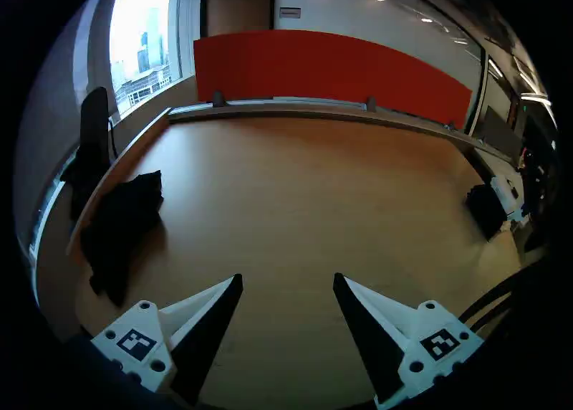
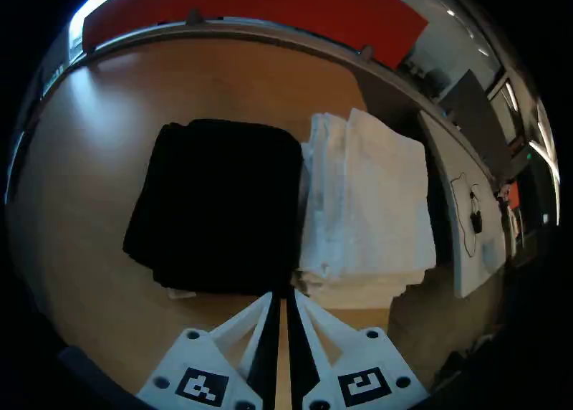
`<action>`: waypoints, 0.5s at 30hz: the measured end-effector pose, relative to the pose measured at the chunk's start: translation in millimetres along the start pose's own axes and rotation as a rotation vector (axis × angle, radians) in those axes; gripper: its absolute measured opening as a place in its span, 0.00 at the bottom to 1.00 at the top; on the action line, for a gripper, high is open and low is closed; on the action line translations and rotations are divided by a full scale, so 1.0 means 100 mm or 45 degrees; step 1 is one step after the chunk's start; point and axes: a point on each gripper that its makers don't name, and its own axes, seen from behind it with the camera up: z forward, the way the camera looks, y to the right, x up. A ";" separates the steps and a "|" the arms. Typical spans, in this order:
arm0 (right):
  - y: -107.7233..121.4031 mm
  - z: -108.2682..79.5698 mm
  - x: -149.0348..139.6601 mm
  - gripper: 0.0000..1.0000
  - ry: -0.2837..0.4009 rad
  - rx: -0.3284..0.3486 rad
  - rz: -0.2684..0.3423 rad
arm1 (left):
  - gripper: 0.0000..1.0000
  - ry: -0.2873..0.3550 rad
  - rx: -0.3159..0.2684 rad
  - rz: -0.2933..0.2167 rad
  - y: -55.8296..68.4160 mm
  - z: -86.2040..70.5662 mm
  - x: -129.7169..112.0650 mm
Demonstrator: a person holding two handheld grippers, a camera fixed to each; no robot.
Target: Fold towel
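In the right gripper view a folded black towel [image 2: 218, 202] lies flat on the wooden table, and a stack of folded white towels [image 2: 369, 209] sits against its right side. My right gripper [image 2: 283, 292] is shut with nothing between its fingers, its tips just short of the near edges of both piles. In the left gripper view my left gripper [image 1: 286, 281] hangs open over bare wood. A crumpled black towel [image 1: 122, 231] lies at the table's left edge, well left of the left fingers.
The wooden table [image 1: 301, 188] is bounded at the back by a red divider panel [image 1: 329, 69]. A dark chair [image 1: 93, 130] stands by the window at left. A black bag [image 1: 487, 209] sits at the right edge. A white board [image 2: 465, 209] lies right of the white towels.
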 end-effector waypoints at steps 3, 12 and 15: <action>0.01 -0.03 -0.01 0.16 0.001 -0.016 0.006 | 0.94 0.001 -0.003 -0.002 0.00 0.01 -0.01; 0.03 -0.18 -0.02 0.86 0.040 -0.056 0.082 | 0.94 0.006 -0.024 -0.011 0.02 0.04 -0.02; 0.01 -0.20 -0.02 0.90 0.048 -0.056 0.113 | 0.94 0.009 -0.032 -0.014 0.02 0.05 -0.01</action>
